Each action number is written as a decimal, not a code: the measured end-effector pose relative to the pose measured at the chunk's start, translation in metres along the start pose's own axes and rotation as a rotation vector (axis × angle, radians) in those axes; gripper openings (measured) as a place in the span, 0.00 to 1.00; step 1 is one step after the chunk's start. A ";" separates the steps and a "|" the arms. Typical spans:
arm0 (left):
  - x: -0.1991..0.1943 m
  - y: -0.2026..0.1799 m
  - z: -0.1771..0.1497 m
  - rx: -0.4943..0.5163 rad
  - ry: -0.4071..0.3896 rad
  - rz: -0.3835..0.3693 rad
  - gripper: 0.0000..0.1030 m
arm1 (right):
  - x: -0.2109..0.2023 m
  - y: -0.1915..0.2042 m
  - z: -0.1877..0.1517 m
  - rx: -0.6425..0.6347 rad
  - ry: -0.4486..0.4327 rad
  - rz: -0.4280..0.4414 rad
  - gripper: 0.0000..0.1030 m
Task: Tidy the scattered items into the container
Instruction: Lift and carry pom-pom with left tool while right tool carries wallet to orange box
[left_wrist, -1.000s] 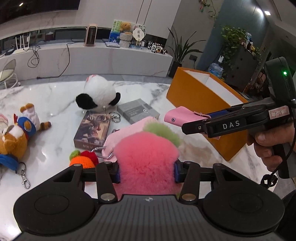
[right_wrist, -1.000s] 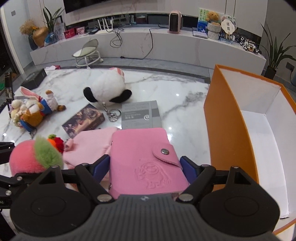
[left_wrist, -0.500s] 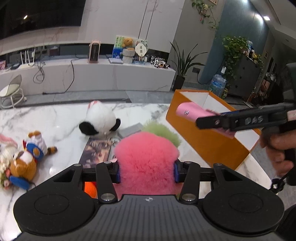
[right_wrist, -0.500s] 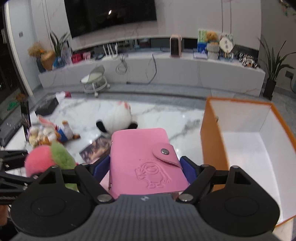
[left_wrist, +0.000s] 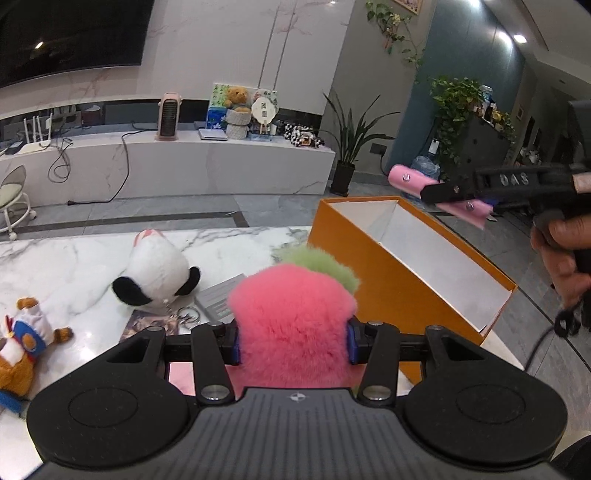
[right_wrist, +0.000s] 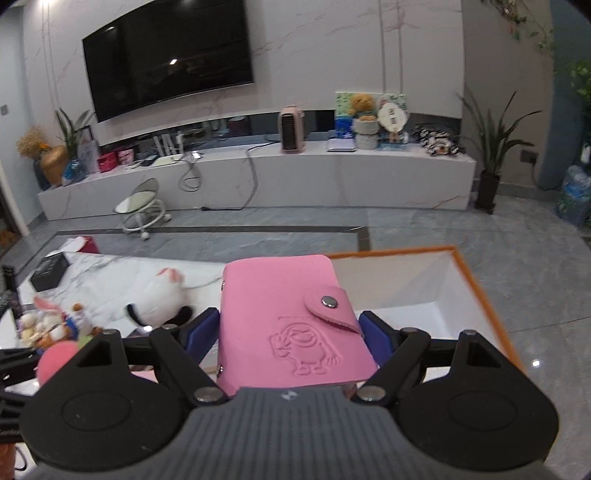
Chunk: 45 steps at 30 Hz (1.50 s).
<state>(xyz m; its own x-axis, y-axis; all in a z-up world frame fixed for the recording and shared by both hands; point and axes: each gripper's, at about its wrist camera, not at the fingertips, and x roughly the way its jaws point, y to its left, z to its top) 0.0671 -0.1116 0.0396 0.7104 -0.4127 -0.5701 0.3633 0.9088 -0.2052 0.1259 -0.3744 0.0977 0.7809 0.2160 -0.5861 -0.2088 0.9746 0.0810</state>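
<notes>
My left gripper (left_wrist: 293, 341) is shut on a fluffy pink plush with a green tuft (left_wrist: 291, 317), held above the table left of the orange box (left_wrist: 388, 291). My right gripper (right_wrist: 291, 332) is shut on a pink snap wallet (right_wrist: 288, 332), held high over the box's white inside (right_wrist: 399, 295). In the left wrist view the wallet (left_wrist: 410, 179) and the right gripper (left_wrist: 491, 184) hang above the box's far right side. The pink plush also shows at the left of the right wrist view (right_wrist: 55, 363).
On the marble table (left_wrist: 74, 258) lie a white and black plush (left_wrist: 155, 273) with a keyring, a grey booklet (left_wrist: 218, 299), a dark picture book (left_wrist: 147, 326), a pink pouch (left_wrist: 181, 376) and a bear plush (left_wrist: 22, 350). A black box (right_wrist: 48, 271) sits far left.
Both grippers rose with their loads. The right gripper carried the wallet up and over the orange box. The left gripper lifted the pink plush higher and toward the box.
</notes>
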 end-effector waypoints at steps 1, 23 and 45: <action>0.002 -0.002 0.000 0.006 -0.001 -0.001 0.53 | 0.001 -0.005 0.002 0.009 -0.007 -0.013 0.81; 0.054 -0.064 0.047 -0.004 -0.013 -0.043 0.27 | 0.004 -0.085 -0.022 0.182 0.007 -0.100 0.81; 0.148 -0.064 -0.029 0.066 0.250 0.078 0.80 | 0.001 -0.102 -0.023 0.242 -0.008 -0.083 0.81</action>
<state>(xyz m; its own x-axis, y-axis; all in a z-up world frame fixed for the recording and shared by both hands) 0.1317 -0.2293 -0.0546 0.5699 -0.3059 -0.7627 0.3575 0.9280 -0.1051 0.1343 -0.4747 0.0702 0.7944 0.1345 -0.5923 0.0020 0.9746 0.2240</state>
